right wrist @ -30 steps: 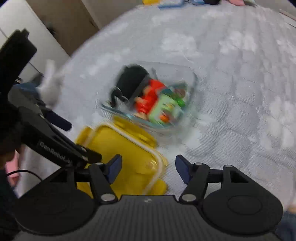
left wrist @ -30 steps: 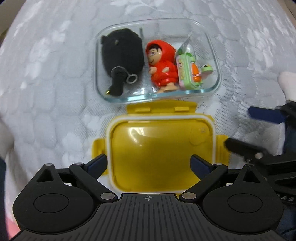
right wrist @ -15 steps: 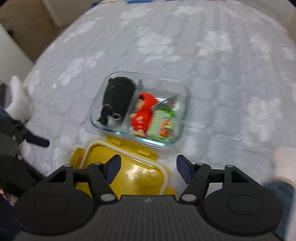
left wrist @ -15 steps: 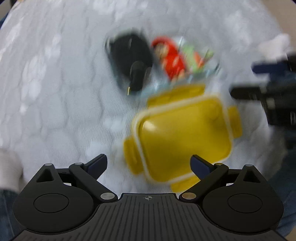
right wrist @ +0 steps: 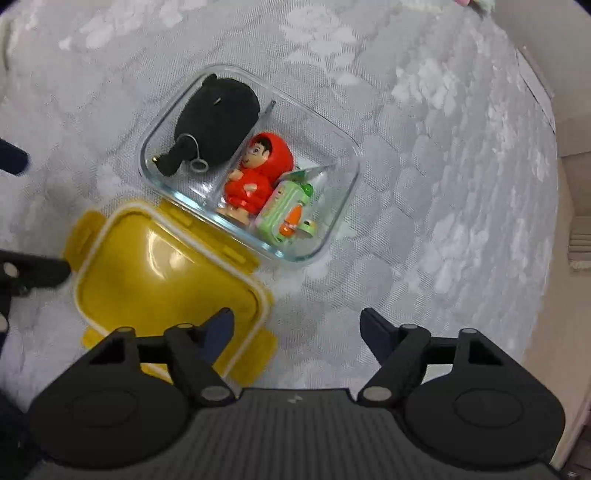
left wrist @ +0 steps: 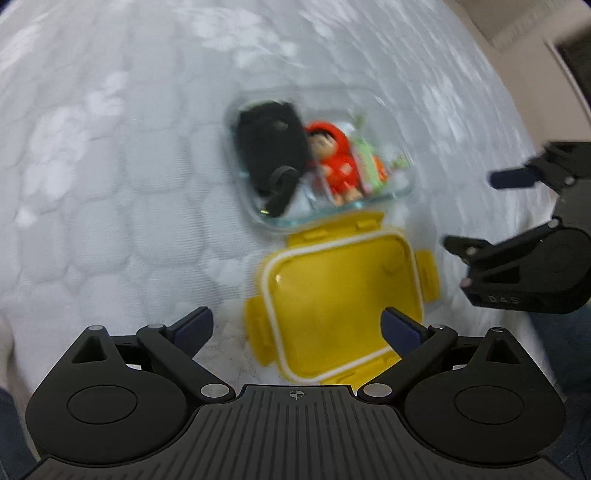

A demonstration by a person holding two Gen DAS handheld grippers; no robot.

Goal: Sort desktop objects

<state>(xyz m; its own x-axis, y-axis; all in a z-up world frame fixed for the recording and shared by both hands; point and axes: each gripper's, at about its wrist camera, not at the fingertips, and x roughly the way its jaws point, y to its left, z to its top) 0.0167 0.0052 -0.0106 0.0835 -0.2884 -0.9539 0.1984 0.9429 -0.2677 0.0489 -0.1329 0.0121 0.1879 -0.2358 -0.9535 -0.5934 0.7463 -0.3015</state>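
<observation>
A clear glass box [right wrist: 347,206] lies on the white cloth with a divider. Its left half holds a black pouch [right wrist: 218,118] with a ring. Its right half holds a red-hooded doll [right wrist: 258,173] and a green toy case [right wrist: 286,214]. The yellow lid [right wrist: 159,280] rests flat against the box's near side. My right gripper [right wrist: 297,325] hovers above the cloth right of the lid, its jaws opening and empty. My left gripper [left wrist: 297,323] hangs open over the lid [left wrist: 340,302], holding nothing. From the left wrist view the box [left wrist: 400,192] is blurred, and the right gripper [left wrist: 472,210] is at the right.
The patterned white cloth [right wrist: 424,129] covers the whole surface. Its right edge drops to a beige floor [right wrist: 576,184]. A small pink and green object [right wrist: 476,3] lies at the far top edge. The left gripper [right wrist: 22,216] pokes in at the left.
Both grippers have swung and tilted further down, so the box and lid now sit nearer the middle of the right wrist view. The left gripper drifted left of the lid. Box, toys and lid stayed put.
</observation>
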